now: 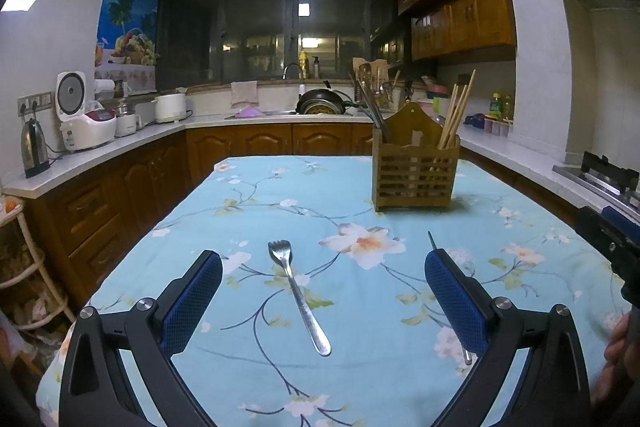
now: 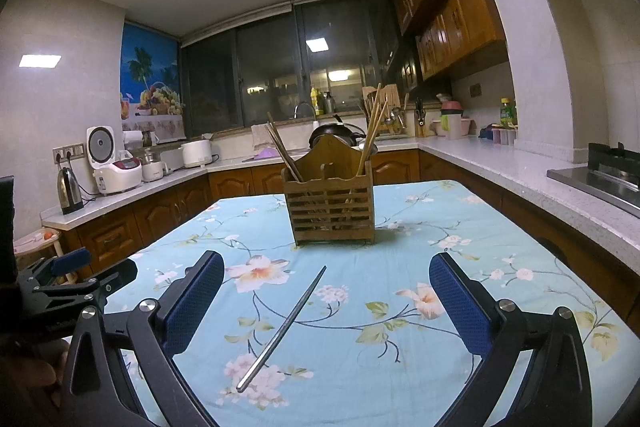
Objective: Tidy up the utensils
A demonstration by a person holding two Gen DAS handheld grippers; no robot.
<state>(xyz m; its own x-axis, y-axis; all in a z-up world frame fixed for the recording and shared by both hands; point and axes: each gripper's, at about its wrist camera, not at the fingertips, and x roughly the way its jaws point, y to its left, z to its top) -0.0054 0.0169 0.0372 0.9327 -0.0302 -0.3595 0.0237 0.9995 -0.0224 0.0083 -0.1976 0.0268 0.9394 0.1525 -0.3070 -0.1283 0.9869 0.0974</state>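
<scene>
Left gripper (image 1: pixel 323 297): you hold it spread wide and empty, low over the bench (image 1: pixel 520 307), with the fork (image 1: pixel 298 293) lying between its fingers, so a straight drop and squeeze should catch the handle.
Fork: flat on the cloth, tines pointing away from you toward the caddy (image 1: pixel 415 169), handle end nearest you; well short of the caddy.
Right gripper (image 2: pixel 326 305): also spread wide and holding nothing, framing the chopstick (image 2: pixel 285 327).
Chopstick: a metal one, lying loose on the cloth at a slant, tip aimed up toward the caddy, blunt end nearest you.
Caddy: wooden, slatted, upright at the far side of the bench; it already holds wooden chopsticks (image 2: pixel 372 131) on its right and darker sticks (image 2: pixel 282 151) on its left, sorted by kind.
Stage: I judge both pieces wait to be picked up; nothing is lifted yet.
Risk: both are thin and flat on soft cloth, so your fingers may pinch fabric or slide off.
</scene>
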